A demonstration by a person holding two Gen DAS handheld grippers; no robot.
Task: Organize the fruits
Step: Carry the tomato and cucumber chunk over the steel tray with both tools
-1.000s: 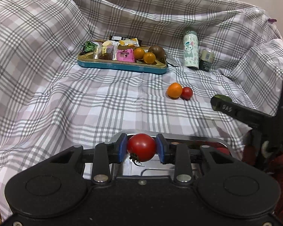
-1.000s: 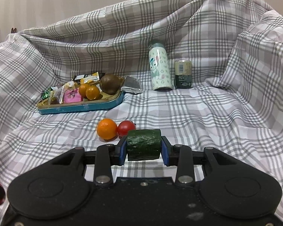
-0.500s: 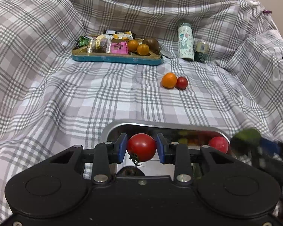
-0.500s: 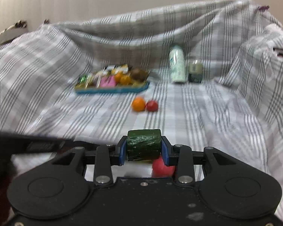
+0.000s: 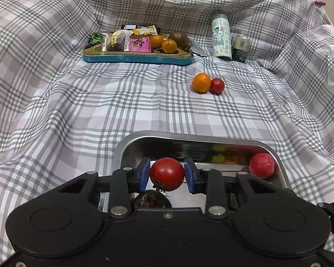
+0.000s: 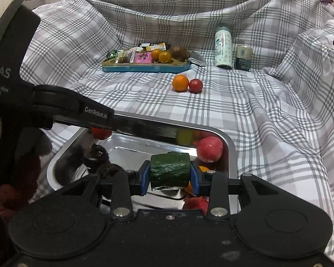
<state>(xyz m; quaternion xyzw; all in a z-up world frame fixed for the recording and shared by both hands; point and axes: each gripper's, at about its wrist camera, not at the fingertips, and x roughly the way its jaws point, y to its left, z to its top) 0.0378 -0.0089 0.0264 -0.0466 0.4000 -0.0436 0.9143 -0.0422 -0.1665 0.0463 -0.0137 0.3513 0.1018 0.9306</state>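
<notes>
Left wrist view: the left gripper (image 5: 167, 174) has its blue pads pressed on both sides of a red tomato (image 5: 167, 173), jaws parted only as wide as the fruit, and it hangs over the near left part of a shiny metal tray (image 5: 189, 136). A dark round item (image 5: 151, 200), too hidden to name, lies in the tray just below the tomato. At the tray's right end sits a pinkish-red fruit (image 5: 261, 165), apart from the tomato.

Right wrist view: the right gripper (image 6: 169, 174) is clamped on a short dark green cucumber chunk (image 6: 169, 171), pads tight against its cut ends, held above the same metal tray (image 6: 230, 146). The pinkish-red fruit (image 6: 209, 149) lies just beyond the chunk to the right, and a bit of orange fruit shows under the right pad. The left gripper's black body crosses the left side of this picture, its tomato (image 6: 101, 132) peeking out beneath.

Farther out on the checked cloth (image 5: 100, 102), an orange (image 5: 201, 82) and a small red tomato (image 5: 217, 85) lie touching. Behind them a teal tin tray (image 5: 135, 57) holds wrapped snacks, two small oranges and a brown kiwi-like fruit. To its right stand a pale printed bottle (image 5: 221, 37) and a small dark can (image 5: 240, 49), side by side
</notes>
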